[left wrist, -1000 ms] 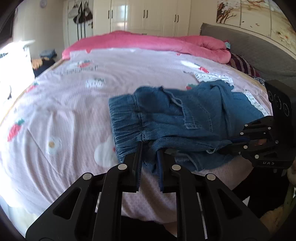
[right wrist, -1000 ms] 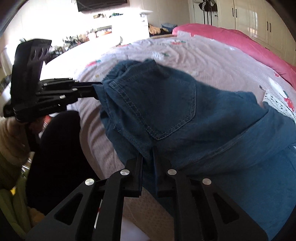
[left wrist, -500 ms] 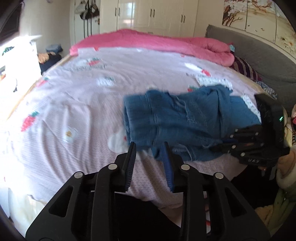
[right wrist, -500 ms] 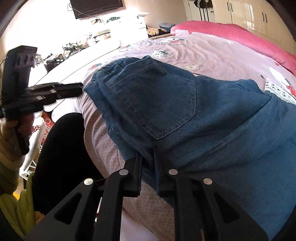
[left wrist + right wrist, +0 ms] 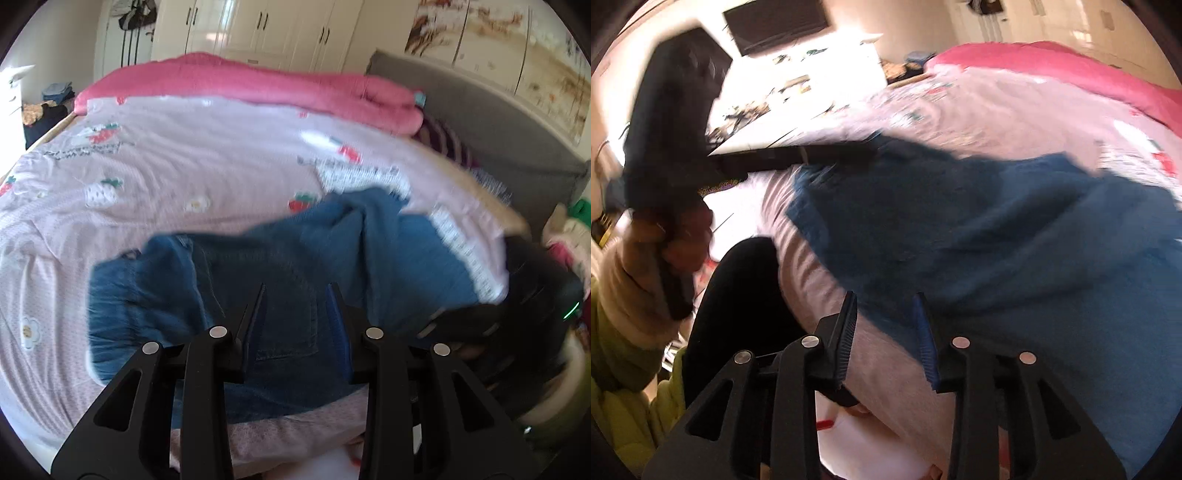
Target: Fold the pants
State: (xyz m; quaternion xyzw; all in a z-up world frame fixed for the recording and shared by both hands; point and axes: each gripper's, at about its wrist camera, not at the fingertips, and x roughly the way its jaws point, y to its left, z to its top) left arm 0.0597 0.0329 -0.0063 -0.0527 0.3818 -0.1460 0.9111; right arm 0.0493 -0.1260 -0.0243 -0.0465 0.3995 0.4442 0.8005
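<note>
Blue denim pants [image 5: 288, 280] lie bunched near the front edge of the pink bed [image 5: 184, 162], elastic waistband to the left. My left gripper [image 5: 295, 295] is open and empty, its fingers hovering over the back pocket area. My right gripper [image 5: 884, 306] is open and empty at the denim's near edge [image 5: 960, 236]. The right gripper also shows blurred at the right of the left wrist view [image 5: 517, 317]. The left gripper shows at the upper left of the right wrist view [image 5: 790, 157].
A pink duvet [image 5: 258, 85] lies rolled along the far side of the bed. A grey headboard [image 5: 480, 125] stands at the right. White wardrobes [image 5: 266, 29] line the back wall. A cluttered white desk [image 5: 798, 85] and wall television [image 5: 775, 18] stand beyond the bed.
Both grippers have let go of the pants and opened. The left gripper has moved forward over the denim. The right gripper has drawn back to the cloth's edge.
</note>
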